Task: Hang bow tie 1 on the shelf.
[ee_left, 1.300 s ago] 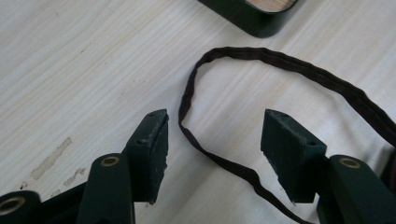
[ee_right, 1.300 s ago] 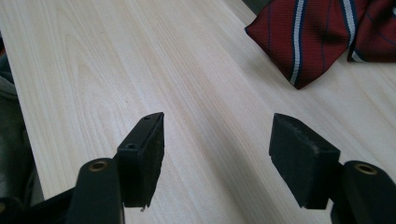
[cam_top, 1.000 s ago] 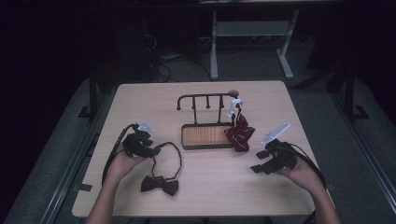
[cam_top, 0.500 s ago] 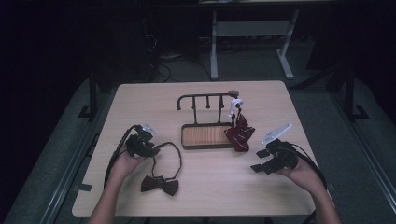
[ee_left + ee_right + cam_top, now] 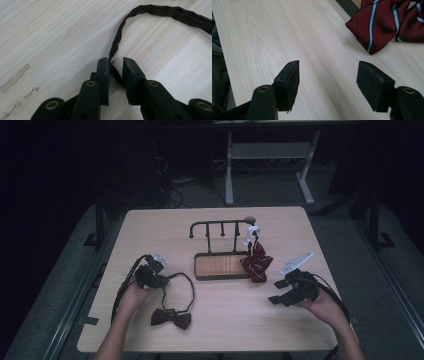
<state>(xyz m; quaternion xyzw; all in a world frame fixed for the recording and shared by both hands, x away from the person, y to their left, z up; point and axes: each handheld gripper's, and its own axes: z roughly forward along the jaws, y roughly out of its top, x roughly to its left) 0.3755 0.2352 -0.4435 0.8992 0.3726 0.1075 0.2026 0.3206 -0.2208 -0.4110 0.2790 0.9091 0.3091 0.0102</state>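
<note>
While your left gripper point(image 5: 115, 65) has been closing on the dark brown bow tie's strap point(image 5: 117, 43) near the tabletop's left edge, hanging it remains; your right gripper point(image 5: 328, 81) gapes empty.

Light wooden table point(image 5: 215, 320) — black metal hook rack with wooden base tray point(image 5: 221, 265) sits at its middle. Dark red striped tie point(image 5: 256, 262) hangs at the rack's right end, draping onto the table beside the tray. Dark brown bow tie point(image 5: 171, 318) lies front-left of the rack, its thin dark neck strap point(image 5: 186, 282) looping back toward the rack. Left gripper point(image 5: 154, 276) at the strap's left side, strap between its jaws; right gripper point(image 5: 287, 290) front-right of the striped tie — apart from it.
</note>
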